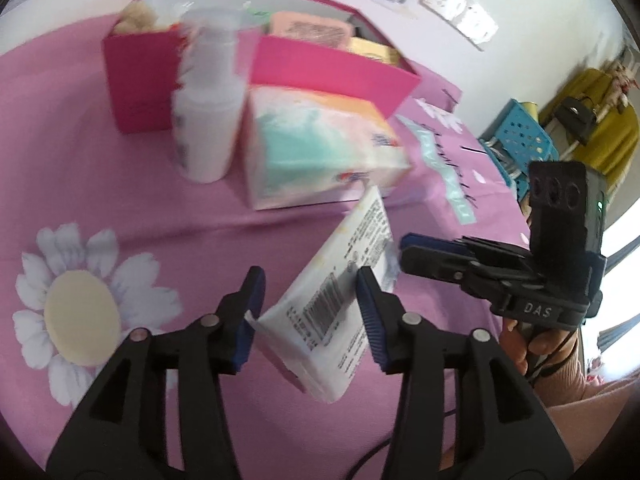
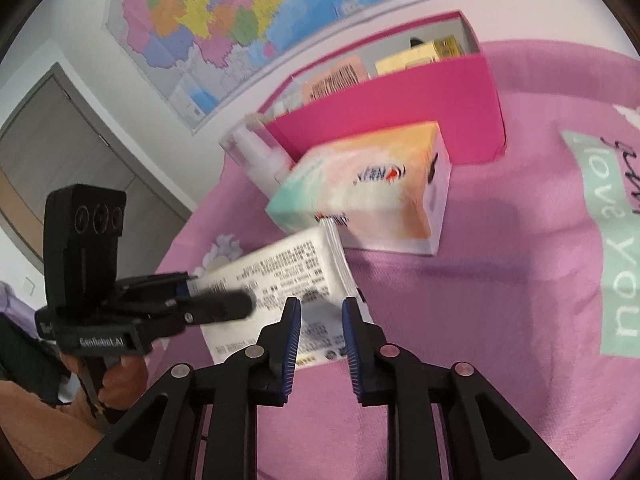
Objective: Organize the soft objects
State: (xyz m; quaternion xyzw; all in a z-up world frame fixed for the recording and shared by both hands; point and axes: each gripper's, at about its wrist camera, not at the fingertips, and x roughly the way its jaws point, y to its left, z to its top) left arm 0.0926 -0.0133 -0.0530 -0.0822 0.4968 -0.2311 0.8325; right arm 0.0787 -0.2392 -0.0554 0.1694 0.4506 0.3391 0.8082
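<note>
The white soft pack (image 1: 340,280) has small black print and a barcode. It lies slanted in the lower middle of the left wrist view, between the spread fingers of the left gripper (image 1: 310,312), over the pink worktop (image 1: 120,184). The right gripper (image 2: 320,334) sits partly closed at the pack's edge; whether it pinches it cannot be told.
</note>
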